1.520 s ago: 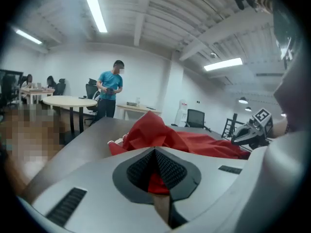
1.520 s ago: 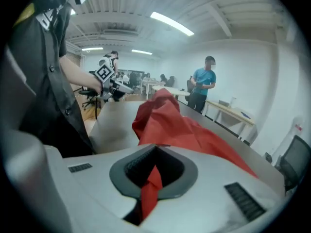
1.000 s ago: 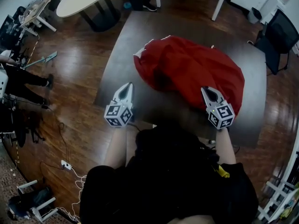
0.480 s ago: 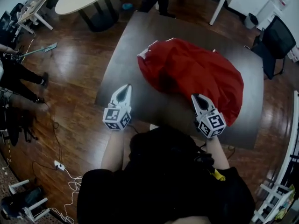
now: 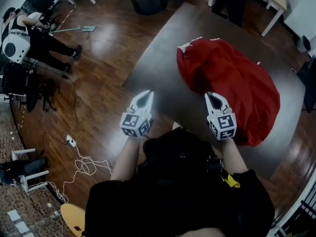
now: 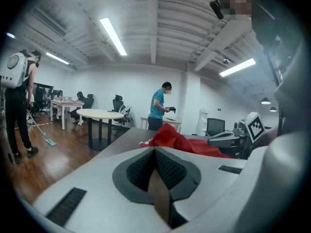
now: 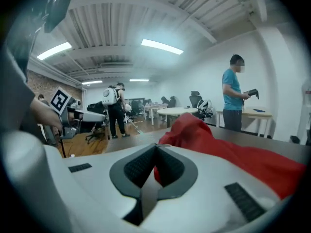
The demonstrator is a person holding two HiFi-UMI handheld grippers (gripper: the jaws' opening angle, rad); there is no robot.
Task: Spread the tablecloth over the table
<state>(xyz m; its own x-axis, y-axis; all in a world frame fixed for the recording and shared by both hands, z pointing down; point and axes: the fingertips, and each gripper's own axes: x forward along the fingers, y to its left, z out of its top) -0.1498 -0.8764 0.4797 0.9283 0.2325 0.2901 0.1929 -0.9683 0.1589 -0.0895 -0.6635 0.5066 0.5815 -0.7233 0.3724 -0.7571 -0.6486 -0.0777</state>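
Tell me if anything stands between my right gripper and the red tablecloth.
Nothing visible does. The right gripper, jaws shut and empty, points at the bunched red tablecloth right ahead; only the dark table shows beside it.

Dark square table [image 5: 163, 68] on wooden floor [image 5: 106, 53]; crumpled red tablecloth [image 5: 232, 90] heaped on table's right part.

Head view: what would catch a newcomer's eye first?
A crumpled red tablecloth lies heaped on the dark table, toward its right side. Nearer the person, the left hand-held gripper and right hand-held gripper, each bearing a marker cube, hover shut and empty.
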